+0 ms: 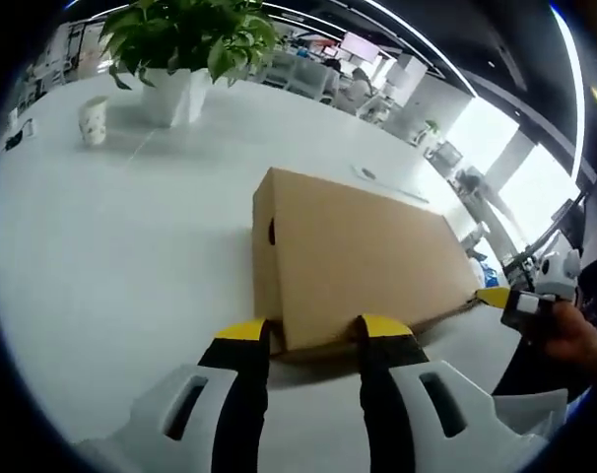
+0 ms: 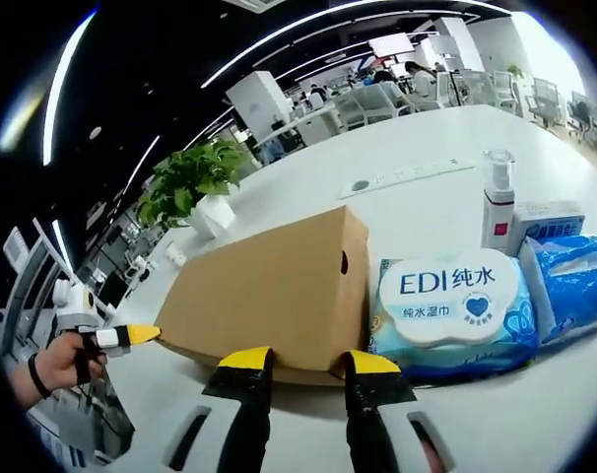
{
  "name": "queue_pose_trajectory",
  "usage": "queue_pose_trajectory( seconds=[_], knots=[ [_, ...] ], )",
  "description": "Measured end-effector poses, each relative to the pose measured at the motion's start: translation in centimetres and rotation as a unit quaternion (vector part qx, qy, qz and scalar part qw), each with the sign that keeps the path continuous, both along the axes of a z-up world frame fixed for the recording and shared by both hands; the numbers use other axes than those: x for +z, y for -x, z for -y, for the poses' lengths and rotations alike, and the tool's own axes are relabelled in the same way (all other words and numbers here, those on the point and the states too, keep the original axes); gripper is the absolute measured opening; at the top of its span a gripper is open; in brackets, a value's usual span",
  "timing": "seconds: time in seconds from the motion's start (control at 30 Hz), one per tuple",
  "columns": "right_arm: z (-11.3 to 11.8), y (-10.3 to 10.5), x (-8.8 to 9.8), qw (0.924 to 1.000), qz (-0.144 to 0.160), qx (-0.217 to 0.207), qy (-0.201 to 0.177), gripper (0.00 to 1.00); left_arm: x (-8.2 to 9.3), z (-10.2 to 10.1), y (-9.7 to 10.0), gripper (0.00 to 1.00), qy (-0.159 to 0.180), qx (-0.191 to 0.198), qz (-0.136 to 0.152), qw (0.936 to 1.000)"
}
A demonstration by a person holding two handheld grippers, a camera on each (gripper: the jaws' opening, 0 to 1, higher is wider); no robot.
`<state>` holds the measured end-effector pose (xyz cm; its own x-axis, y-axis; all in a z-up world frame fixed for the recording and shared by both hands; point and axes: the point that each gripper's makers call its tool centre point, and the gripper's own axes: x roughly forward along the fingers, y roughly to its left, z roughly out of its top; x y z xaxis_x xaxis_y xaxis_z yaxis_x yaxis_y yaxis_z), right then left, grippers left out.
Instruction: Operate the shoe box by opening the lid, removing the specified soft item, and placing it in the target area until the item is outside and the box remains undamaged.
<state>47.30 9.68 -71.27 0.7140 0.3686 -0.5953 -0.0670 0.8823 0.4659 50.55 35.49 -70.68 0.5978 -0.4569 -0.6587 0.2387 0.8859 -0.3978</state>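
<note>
One brown cardboard shoe box [image 1: 363,251] lies closed on the white table [image 1: 121,256], its lid still down, with one round finger hole showing in each end. The left claw [image 1: 313,330] and the right claw [image 2: 297,363] each stand spread at the bottom edge of opposite sides of the box, yellow tips against the cardboard and pinching nothing. Beside the box sit one pack of wet wipes [image 2: 454,313], one blue packet [image 2: 572,284], one small carton [image 2: 547,221] and one pump bottle [image 2: 497,206]; farther off stand one potted plant [image 1: 185,54] and one paper cup [image 1: 94,120].
</note>
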Motion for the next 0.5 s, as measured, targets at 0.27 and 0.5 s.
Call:
queue_pose_trajectory(
  seconds=[0.27, 0.5],
  knots=[
    [0.01, -0.13, -0.01, 1.0000, -0.001, -0.005, -0.005, 0.25, 0.03, -0.05, -0.16, 0.35, 0.000, -0.001, 0.000, 1.0000],
    [0.20, 0.00, -0.17, 0.9988, -0.023, -0.024, -0.037, 0.26, 0.08, -0.14, -0.07, 0.35, 0.000, 0.008, -0.002, 1.0000]
  ],
)
